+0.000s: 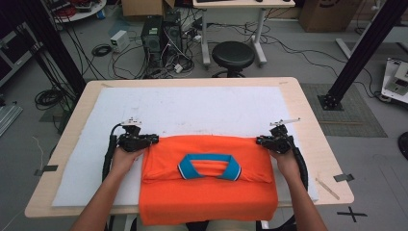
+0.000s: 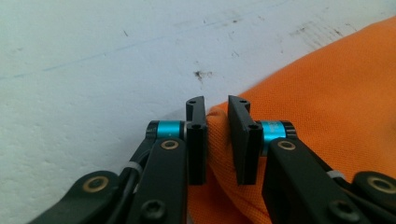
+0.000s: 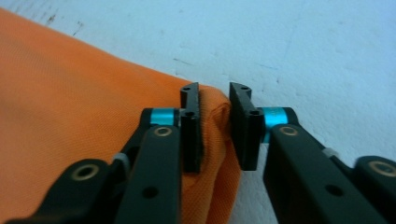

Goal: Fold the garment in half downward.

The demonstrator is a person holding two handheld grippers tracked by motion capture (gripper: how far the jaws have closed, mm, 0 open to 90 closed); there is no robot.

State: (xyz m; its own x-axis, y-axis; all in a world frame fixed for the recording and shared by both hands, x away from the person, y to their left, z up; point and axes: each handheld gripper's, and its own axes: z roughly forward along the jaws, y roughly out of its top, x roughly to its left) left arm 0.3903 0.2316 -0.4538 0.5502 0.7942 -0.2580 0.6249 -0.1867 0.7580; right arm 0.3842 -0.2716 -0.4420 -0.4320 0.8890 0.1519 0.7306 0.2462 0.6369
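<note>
An orange polo shirt (image 1: 207, 197) with a blue collar (image 1: 210, 159) lies folded on the white mat (image 1: 192, 106), its lower edge hanging over the table's near side. My left gripper (image 1: 153, 139) is at the shirt's far left corner. In the left gripper view the jaws (image 2: 216, 105) stand slightly apart with the orange corner (image 2: 327, 93) between them. My right gripper (image 1: 260, 140) is at the far right corner. Its jaws (image 3: 214, 93) are also narrowly parted around the fabric (image 3: 70, 93), which rests against one jaw.
The wooden table (image 1: 308, 110) has bare mat beyond the shirt. A wooden stick (image 1: 327, 187) and a tape strip (image 1: 342, 177) lie near its right edge. A black stool (image 1: 233, 55), a computer tower (image 1: 153, 36) and cables stand on the floor behind.
</note>
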